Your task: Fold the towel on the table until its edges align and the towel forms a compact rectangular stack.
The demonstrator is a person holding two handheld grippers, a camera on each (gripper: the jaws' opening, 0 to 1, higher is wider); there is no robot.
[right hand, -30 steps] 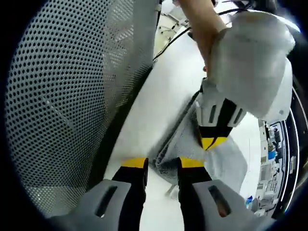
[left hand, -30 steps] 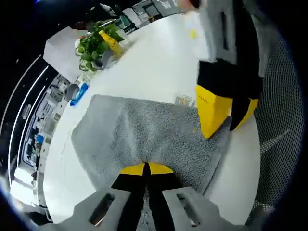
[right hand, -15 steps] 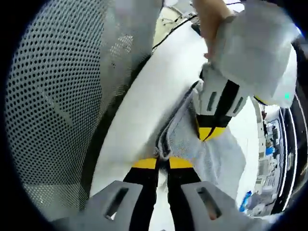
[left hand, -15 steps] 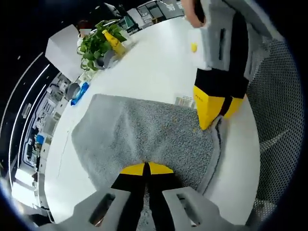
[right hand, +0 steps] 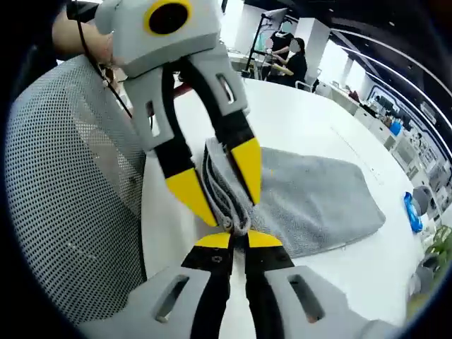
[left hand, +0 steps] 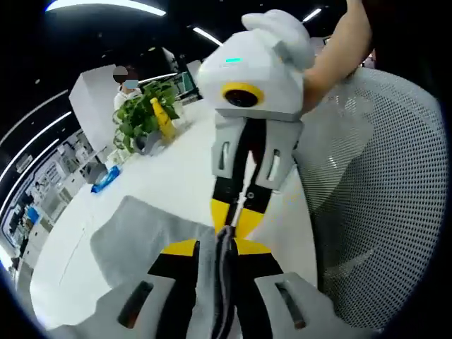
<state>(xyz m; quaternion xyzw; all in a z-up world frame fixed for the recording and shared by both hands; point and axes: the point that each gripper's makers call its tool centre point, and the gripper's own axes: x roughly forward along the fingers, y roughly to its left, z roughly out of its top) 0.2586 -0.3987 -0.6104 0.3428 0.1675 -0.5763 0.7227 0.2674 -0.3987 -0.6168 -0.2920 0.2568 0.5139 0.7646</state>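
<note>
The grey towel [right hand: 311, 198] lies on the white table [right hand: 282, 113], with its near edge lifted and bunched into folds. My right gripper [right hand: 239, 239] is shut on that bunched edge. My left gripper [right hand: 233, 212] reaches in from the upper left, and towel folds are pinched between its yellow pads. In the left gripper view, my left gripper [left hand: 215, 246] is shut on a ridge of the towel [left hand: 138, 233]. The right gripper [left hand: 234, 220] comes down from above and grips the same edge just beyond it. The two grippers nearly touch.
A mesh chair back [left hand: 374, 212] stands close beside the table edge [right hand: 70, 198]. A potted plant [left hand: 141, 116] with a yellow bottle [left hand: 164, 119] and a blue object [left hand: 106, 178] sit at the table's far side. People [right hand: 289, 56] are in the background.
My right gripper went from open to shut on the towel's edge. Both grippers then rose with the edge and drew together, and both views tilted up from the tabletop.
</note>
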